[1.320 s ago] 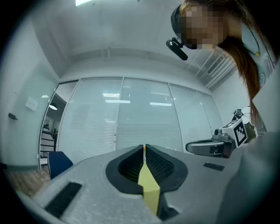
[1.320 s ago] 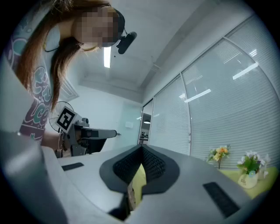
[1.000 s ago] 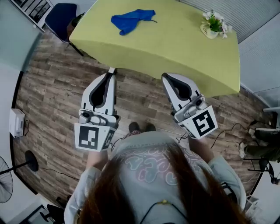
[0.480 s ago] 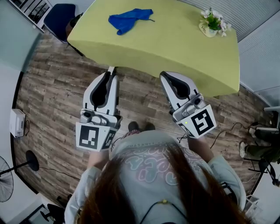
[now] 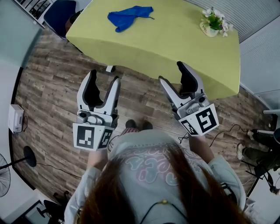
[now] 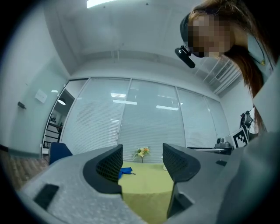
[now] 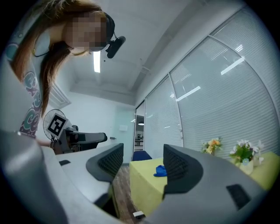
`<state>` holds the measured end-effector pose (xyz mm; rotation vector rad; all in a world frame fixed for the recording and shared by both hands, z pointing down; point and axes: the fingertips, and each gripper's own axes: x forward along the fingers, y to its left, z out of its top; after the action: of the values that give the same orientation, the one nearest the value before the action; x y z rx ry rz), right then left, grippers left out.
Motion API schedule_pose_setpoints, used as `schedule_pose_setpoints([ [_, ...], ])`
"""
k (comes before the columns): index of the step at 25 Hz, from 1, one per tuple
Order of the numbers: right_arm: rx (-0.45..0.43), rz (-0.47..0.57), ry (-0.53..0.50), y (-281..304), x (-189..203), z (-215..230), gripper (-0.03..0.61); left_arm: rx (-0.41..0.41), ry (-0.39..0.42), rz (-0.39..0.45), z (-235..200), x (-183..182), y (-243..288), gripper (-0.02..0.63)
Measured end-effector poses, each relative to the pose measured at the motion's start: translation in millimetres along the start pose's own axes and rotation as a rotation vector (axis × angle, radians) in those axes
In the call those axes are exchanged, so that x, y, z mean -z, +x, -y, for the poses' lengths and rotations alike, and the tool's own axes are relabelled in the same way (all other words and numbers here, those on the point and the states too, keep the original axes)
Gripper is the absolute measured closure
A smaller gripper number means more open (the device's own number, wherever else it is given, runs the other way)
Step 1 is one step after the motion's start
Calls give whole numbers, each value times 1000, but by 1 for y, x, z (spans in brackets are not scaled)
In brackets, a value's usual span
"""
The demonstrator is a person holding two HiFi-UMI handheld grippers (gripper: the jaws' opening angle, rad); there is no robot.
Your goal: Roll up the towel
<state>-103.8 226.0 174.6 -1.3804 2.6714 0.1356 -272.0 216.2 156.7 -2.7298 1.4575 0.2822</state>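
A crumpled blue towel (image 5: pixel 130 16) lies near the far left edge of the yellow-green table (image 5: pixel 175 43). Both grippers are held over the wooden floor, well short of the table and nowhere near the towel. My left gripper (image 5: pixel 105 76) has its jaws opening, nothing between them. My right gripper (image 5: pixel 172 72) is also opening and empty, its tips close to the table's near edge. In the left gripper view the towel (image 6: pixel 126 171) shows small and far between the jaws of the left gripper (image 6: pixel 142 162). In the right gripper view the towel (image 7: pixel 160 170) lies beyond the right gripper (image 7: pixel 143 164).
A small pot of flowers (image 5: pixel 213 24) stands at the table's far right corner. A blue chair (image 5: pixel 59 13) sits behind the table's left end. A white box (image 5: pixel 15 118) and a fan (image 5: pixel 8 170) are on the floor at the left. Glass walls with blinds stand behind the table.
Both grippers' jaws went from shut to wide apart. The right gripper shifted a little toward the table edge; the left stayed about where it was.
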Motion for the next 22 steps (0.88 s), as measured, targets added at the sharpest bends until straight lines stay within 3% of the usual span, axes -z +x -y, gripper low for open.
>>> schedule_pose_setpoints([
  [13,-50,-22,22,-5,18,5,307,-40,30,-16,7,14,-1,356],
  [22,-46,-26,-13,28,34,34,307,-24,25,-4,-23,34,41,356],
])
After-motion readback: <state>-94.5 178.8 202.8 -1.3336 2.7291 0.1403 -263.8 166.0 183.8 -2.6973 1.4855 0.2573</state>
